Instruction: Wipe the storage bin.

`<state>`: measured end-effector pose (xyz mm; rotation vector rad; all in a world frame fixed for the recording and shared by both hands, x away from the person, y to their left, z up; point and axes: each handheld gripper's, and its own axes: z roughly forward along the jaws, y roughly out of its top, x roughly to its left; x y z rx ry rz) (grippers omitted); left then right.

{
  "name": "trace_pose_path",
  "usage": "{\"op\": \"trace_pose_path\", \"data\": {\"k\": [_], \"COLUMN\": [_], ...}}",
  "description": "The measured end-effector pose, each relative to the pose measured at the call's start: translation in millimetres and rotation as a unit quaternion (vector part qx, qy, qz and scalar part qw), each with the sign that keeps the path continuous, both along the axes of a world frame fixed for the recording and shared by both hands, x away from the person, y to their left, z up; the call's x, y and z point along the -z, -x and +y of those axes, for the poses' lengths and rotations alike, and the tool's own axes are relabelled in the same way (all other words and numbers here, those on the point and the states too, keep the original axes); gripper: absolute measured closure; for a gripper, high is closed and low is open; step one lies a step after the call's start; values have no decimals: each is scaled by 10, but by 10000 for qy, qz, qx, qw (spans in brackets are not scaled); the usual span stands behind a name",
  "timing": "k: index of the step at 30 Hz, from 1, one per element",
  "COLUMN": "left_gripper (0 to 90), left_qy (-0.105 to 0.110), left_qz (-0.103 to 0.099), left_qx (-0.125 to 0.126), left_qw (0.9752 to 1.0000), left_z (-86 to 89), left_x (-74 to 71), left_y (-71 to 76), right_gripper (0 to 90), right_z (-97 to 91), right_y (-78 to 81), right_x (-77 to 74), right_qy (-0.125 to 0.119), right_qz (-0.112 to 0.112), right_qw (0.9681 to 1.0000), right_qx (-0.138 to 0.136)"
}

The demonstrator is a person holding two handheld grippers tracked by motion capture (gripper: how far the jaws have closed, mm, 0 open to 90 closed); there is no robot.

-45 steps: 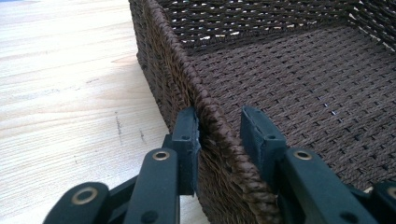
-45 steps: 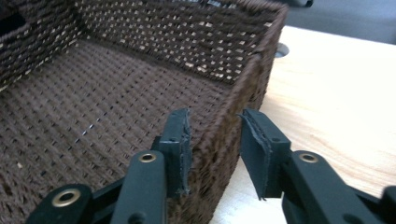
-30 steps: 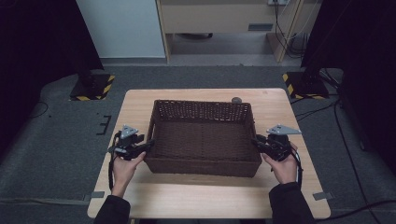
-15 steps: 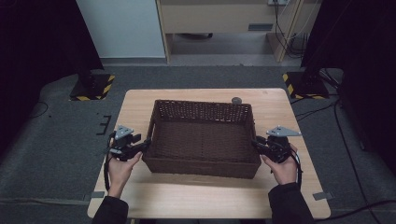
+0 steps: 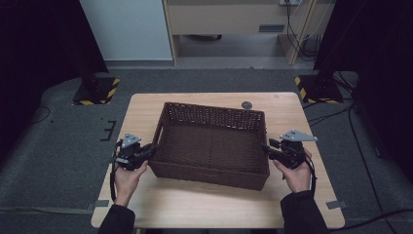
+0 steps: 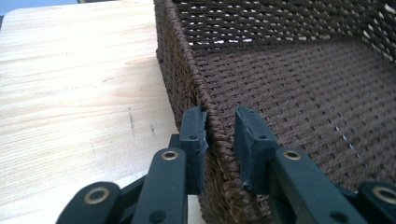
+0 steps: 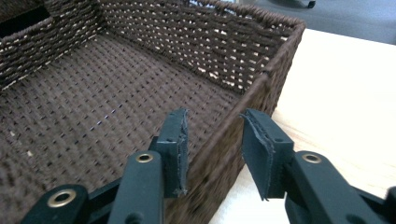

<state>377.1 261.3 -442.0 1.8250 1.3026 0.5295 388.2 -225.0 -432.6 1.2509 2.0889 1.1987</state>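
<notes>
A: Where's the wicker basket?

B: Middle of the table, turned slightly askew to its edges.

A: And the left gripper?

B: Its jaws have just been closing and now pinch the basket's left wall.

A: The right gripper?

B: Straddling the right wall, jaws just been opening; the outer pad stands clear of the weave

A dark brown woven basket is sitting on a pale, light-grained wooden table, its weave showing cream flecks. Black grippers, left and right, are flanking it, each wearing a grey plate; yellow-and-black striped blocks are edging the grey floor.
</notes>
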Motion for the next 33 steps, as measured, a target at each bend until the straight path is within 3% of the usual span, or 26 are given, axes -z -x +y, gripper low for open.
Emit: {"op": "trace_pose_path", "data": {"k": [4, 7, 10, 18, 23, 26, 33], "left_gripper": [728, 673, 643, 762, 781, 786, 674], "left_qy": [20, 17, 11, -121, -96, -94, 97], "left_qz": [-18, -81, -126, -9, -30, -81, -180], "left_qx": [28, 36, 48, -74, -161, -172, -254], "left_qw": [10000, 10000, 9999, 9999, 9998, 9998, 9995], "left_z": [12, 21, 38, -1, 2, 5, 86], "left_x": [10, -7, -22, 7, 21, 37, -18], "left_y": [-28, 10, 65, 62, -15, -42, 13], "right_gripper": [601, 668, 678, 662, 553, 568, 611], "right_z": [-1, -5, 22, 20, 8, 17, 25], "right_y": [-55, -48, -22, 107, 57, -6, -15], "right_x": [63, 76, 70, 17, -7, 38, 89], "right_qy": [-62, -198, -110, -14, -57, -15, -123], "right_qz": [64, 137, 143, 284, 114, 54, 142], "right_qw": [9999, 9997, 9998, 9995, 9999, 9999, 9998], "right_qx": [61, -23, 25, -101, 30, 115, 88]}}
